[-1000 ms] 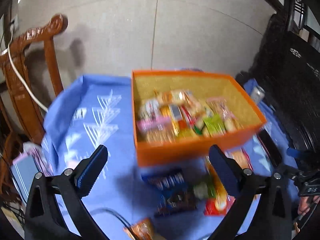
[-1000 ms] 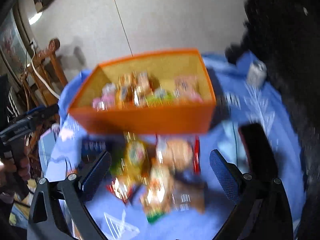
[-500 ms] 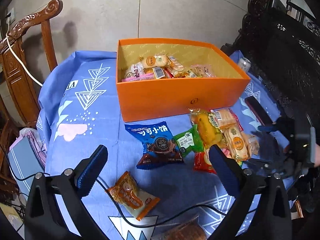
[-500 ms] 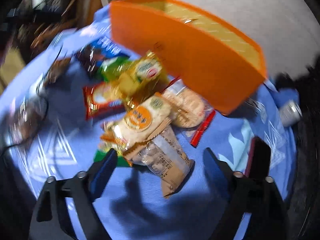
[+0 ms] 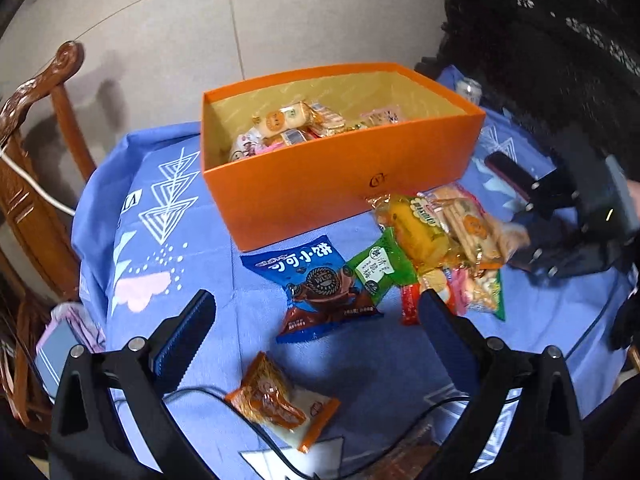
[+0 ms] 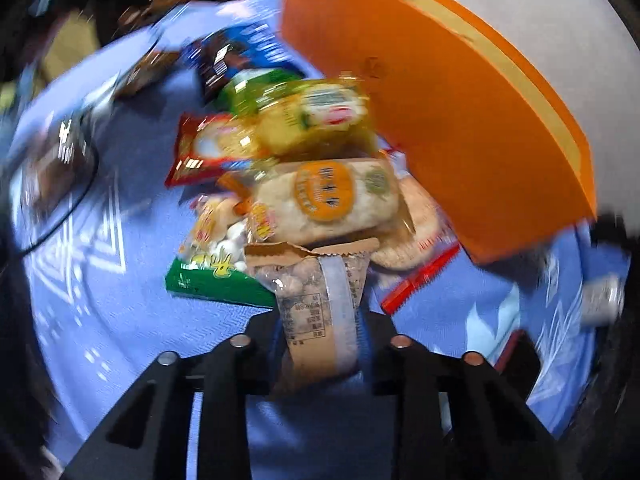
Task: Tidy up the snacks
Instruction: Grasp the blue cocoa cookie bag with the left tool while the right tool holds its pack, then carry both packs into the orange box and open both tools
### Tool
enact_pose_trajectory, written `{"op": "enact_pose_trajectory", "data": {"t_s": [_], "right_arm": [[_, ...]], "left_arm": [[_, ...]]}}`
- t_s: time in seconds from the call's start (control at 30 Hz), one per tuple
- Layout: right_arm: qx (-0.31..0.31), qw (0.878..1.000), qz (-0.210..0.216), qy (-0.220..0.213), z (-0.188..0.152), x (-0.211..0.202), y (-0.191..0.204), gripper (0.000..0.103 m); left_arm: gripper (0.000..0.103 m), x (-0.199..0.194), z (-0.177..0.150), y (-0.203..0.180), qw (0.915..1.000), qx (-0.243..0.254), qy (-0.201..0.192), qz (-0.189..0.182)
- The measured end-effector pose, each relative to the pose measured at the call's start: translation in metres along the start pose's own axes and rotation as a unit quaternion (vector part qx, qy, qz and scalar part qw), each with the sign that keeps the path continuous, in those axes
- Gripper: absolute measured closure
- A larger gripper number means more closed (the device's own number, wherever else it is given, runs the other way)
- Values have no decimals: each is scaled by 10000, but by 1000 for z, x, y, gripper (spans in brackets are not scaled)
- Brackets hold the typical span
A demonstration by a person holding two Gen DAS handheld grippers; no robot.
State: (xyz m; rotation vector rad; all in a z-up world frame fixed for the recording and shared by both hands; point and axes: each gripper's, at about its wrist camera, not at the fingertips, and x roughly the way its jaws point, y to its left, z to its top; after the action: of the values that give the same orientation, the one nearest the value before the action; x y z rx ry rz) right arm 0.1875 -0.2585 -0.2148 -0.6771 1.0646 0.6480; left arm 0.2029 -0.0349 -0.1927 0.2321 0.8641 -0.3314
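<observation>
Snacks lie heaped on our blue tablecloth (image 5: 192, 264) at centre frame, just below the orange box (image 5: 340, 184) — itself part filled. Our right gripper (image 6: 320, 332) has just closed and pinches a brown-and-clear snack packet (image 6: 320, 312) at lower centre. Our left gripper (image 5: 312, 320) hangs spread wide, empty, above a blue cookie bag (image 5: 316, 280).

Snack heap (image 5: 436, 240) before box (image 5: 340, 184), on tablecloth (image 5: 168, 240)
</observation>
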Motion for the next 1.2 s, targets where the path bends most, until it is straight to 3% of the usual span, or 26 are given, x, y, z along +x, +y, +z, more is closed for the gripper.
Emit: {"op": "enact_pose_trajectory", "data": {"t_s": [0.17,0.3,0.5,0.57,0.63,0.67,0.7,0.73,0.8,0.9,1.2], "right_arm": [[994,9938,327,-389,-14,-28,-1,74],[1339,9885,428,-565,-22,-48,4,74],[1780,9817,355,-575,-26,-56,12,74],[1896,9795,364,-575,-26,-54,15,74],[1990,9776,361,-586,-23,-53,16,74],[2036,9765,367,-608,-21,-52,17,74],[2079,9753,369,-645,-19,-52,18,74],[2104,9746,378,-665,-17,-51,19,74],[2150,9734,362,-706,-13,-51,19,74],[2175,9727,336,-741,-8,-51,20,74],[2378,9660,228,-992,0,-62,12,74]], "left_arm": [[4,38,4,3,9995,202,170,-186],[4,72,7,14,9972,329,326,-585],[5,118,5,35,9916,-168,655,-1100],[8,125,5,35,9889,-311,667,-1288],[30,132,6,33,9858,-413,678,-1482],[30,133,5,31,9870,-372,626,-1434],[41,133,6,27,9868,-297,593,-1476],[44,132,5,24,9868,-244,563,-1499],[48,128,4,18,9880,-145,455,-1469],[49,119,2,12,9907,1,295,-1330],[50,75,3,31,9925,-320,-11,-1177]]}}
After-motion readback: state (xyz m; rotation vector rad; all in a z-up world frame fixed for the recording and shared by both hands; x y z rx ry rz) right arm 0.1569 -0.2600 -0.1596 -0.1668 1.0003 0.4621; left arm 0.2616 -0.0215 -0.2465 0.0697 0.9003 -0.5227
